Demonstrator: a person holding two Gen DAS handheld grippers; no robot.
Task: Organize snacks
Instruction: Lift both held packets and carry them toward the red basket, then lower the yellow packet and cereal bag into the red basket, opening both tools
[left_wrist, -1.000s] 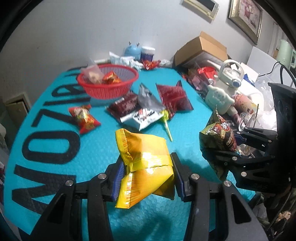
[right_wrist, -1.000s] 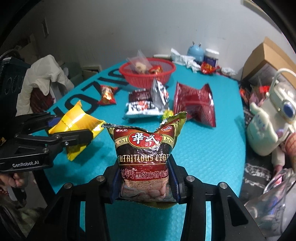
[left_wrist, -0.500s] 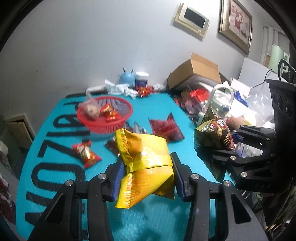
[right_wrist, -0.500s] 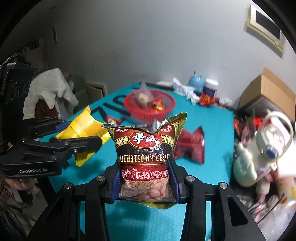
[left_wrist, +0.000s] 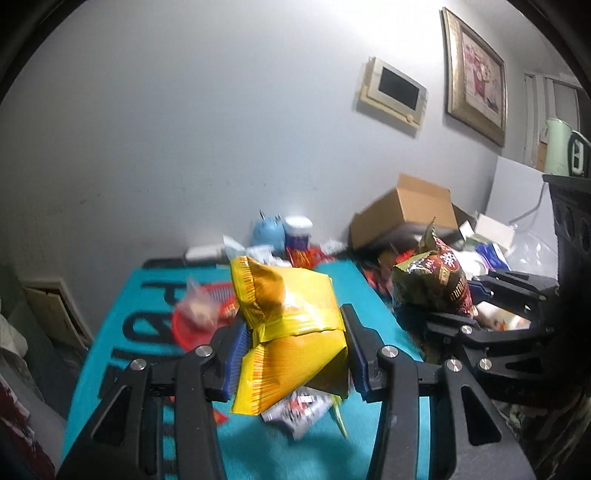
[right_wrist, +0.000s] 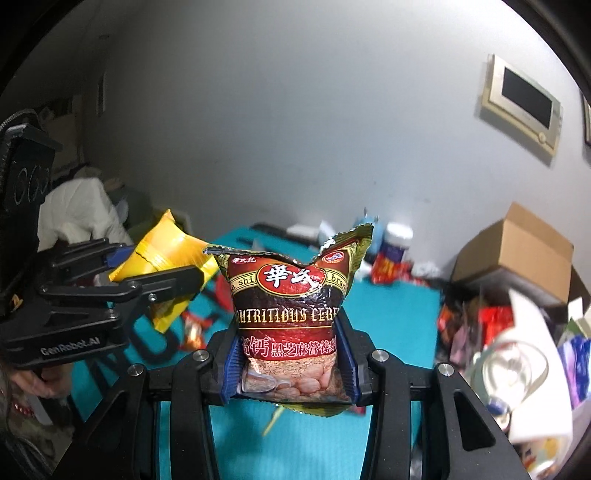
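My left gripper is shut on a yellow snack bag, held high above the teal table. It also shows in the right wrist view. My right gripper is shut on a dark red cereal bag with gold trim, also lifted; that bag shows at the right of the left wrist view. The red basket with small snacks sits behind the yellow bag, partly hidden. Loose snack packets lie on the table below the left gripper.
A cardboard box and a cluttered pile stand right of the table. A blue toy and a jar stand at the back by the wall. A white cloth-draped chair is at the left.
Both grippers have risen and tilted up with their bags; the table has sunk lower in both views and more wall shows. Both grips are unchanged.
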